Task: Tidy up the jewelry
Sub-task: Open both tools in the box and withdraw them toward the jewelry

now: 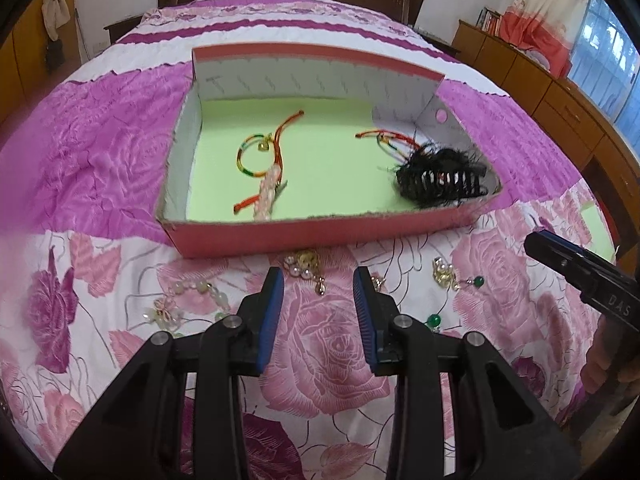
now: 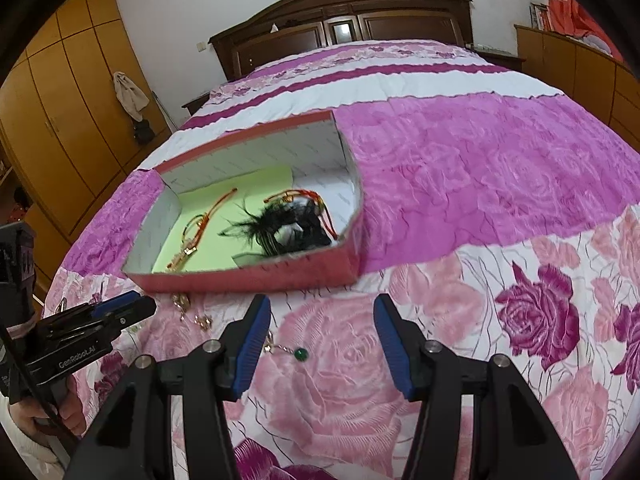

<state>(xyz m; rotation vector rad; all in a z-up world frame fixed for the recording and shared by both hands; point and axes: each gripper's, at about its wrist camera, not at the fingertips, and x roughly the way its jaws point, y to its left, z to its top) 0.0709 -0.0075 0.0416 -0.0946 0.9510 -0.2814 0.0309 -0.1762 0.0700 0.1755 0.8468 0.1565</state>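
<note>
While loose jewelry is left on the bedspread (image 1: 100, 168), a pale bead bracelet (image 1: 192, 296) near its front-left, the left gripper (image 1: 318, 316) is held spread above pearl earrings (image 1: 306, 266); the box (image 1: 280, 240) is kept just beyond for deposits, and the right gripper (image 2: 322, 344) is spread beside a green-stone earring (image 2: 300, 354).

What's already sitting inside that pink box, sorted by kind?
Colourful cord bracelets: 2
Pale beaded strand: 1
Black feathery hair claw: 1
Total in the box: 4
</note>
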